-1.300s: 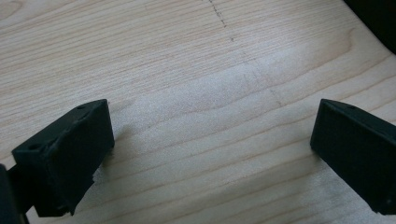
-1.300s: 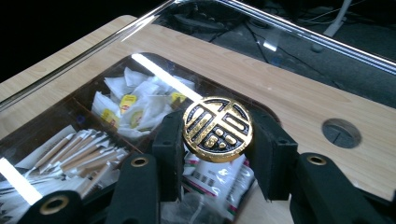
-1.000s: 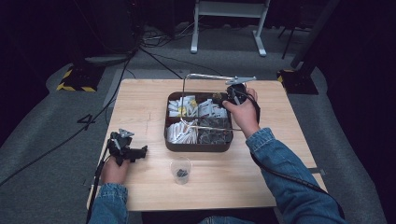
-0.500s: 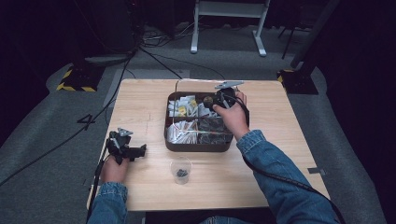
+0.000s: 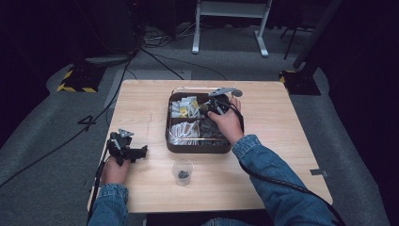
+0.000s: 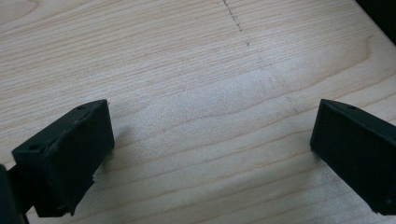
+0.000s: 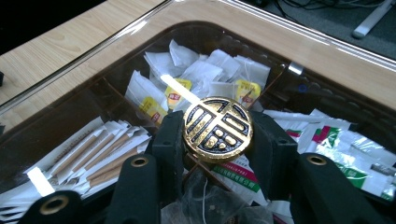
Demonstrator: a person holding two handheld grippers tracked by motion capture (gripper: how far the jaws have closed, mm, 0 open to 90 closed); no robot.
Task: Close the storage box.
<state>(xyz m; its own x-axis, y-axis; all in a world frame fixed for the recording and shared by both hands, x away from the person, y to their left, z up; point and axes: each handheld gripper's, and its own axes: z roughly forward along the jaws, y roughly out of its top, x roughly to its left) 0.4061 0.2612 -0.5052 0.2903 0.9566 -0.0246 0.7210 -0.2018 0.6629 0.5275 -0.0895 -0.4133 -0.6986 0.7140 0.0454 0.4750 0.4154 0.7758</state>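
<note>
Since one second ago, the right gripper [image 5: 212, 109] has been moved across the box [image 5: 170, 141] toward its left side and brought down lower, with the round gold knob [image 7: 218, 129] carried along between its jaws. That knob is pinched from both sides by the two black jaws in the right gripper view. It is black with shiny gold marks on it, and it is seen through the middle of a clear lid [image 7: 93, 60]. The lid is laid over the dark brown box, and whether it is touching the rim cannot be told.

Under the lid, white tea bags with yellow tags [image 7: 175, 100] are seen in the far part of the box. Long paper sticks [image 7: 88, 154] are packed in the part at the left, and packets with green and red print [image 7: 336, 140] are seen at the right.

On the wooden surface [image 5: 282, 117], a small clear cup [image 5: 182, 170] with something dark inside is stood near the box, on the person's side. Well apart, by the left edge, the left gripper [image 5: 141, 153] is held over bare wood with its jaws spread wide and nothing between them.
</note>
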